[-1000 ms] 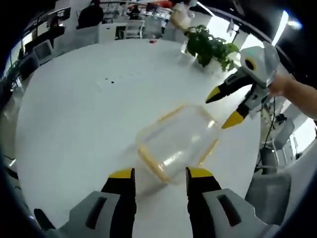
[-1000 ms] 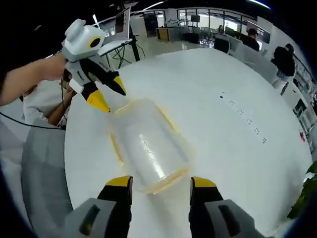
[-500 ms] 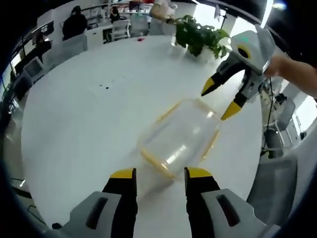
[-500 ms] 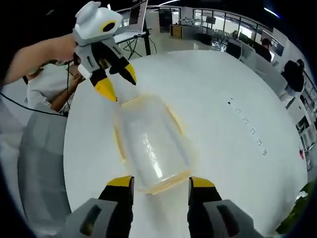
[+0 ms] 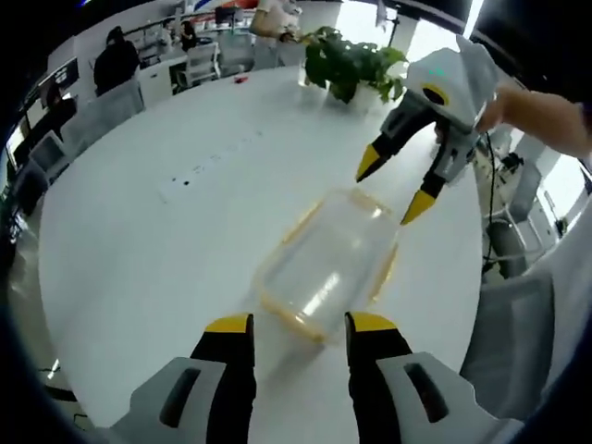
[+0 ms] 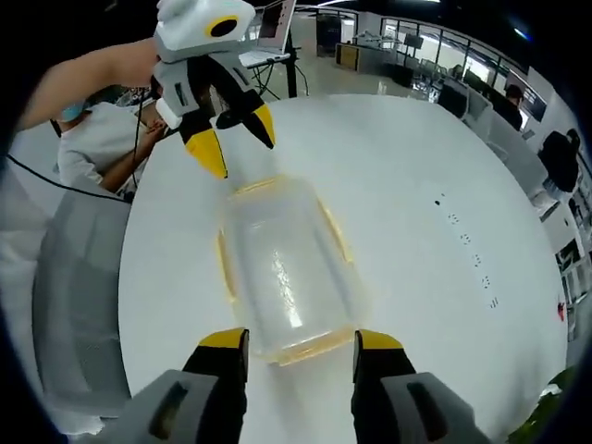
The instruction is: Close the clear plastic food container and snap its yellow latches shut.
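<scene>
A clear plastic food container [image 5: 328,262] with yellow latches along its edges lies on the round white table [image 5: 166,231], lid on. My left gripper [image 5: 294,326] is open just short of the container's near end. My right gripper [image 5: 388,185] comes in from the right, open, hovering over the far end. In the right gripper view the container [image 6: 282,268] lies lengthwise ahead, a yellow latch [image 6: 225,266] showing on its left side. My right gripper [image 6: 296,342] is open at its near end. The left gripper [image 6: 238,141] hangs open above the far end.
A potted green plant [image 5: 347,65] stands at the table's far edge. Grey chairs [image 6: 79,296] sit beside the table, and a seated person [image 6: 88,153] is close to it. Small dark specks [image 6: 467,245] mark the tabletop. Desks and people fill the office beyond.
Both hands have drifted, so the container sits a little differently in each view. The opposite gripper has moved nearer over the container's far end. Both stay open.
</scene>
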Demonstrator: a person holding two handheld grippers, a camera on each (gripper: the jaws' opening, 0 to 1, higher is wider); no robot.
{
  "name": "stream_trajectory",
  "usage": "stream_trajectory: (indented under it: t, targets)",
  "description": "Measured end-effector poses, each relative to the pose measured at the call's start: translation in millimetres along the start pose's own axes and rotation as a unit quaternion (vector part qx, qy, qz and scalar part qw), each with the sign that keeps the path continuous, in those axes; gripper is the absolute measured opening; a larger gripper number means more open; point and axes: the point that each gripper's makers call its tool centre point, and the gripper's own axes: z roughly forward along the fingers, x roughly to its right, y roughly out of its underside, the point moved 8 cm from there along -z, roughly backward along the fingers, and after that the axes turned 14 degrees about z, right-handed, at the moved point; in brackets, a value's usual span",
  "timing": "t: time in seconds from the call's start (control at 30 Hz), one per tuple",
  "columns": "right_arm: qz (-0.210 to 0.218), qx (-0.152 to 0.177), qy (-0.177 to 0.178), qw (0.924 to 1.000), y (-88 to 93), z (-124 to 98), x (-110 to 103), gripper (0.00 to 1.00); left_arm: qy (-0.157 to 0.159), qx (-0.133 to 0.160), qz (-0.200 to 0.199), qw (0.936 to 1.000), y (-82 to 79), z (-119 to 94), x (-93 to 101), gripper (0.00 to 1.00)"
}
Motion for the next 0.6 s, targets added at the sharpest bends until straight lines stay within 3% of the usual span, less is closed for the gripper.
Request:
stream_trajectory:
  t: [0.33,0.6]
  targets:
    - [-0.019,-0.004,-0.006,0.9998,-8.3,2.6,-1.5,0.42,0.005,-0.008,0.094,0.9956,-12.4,5.8,6.8,0.37]
    - [-0.036,0.0,-0.012,0.9993,-14.6,9.0,-3.6,0.43,0.017,-0.001,0.125,0.9921,-22.7,11.6,11.3,0.38]
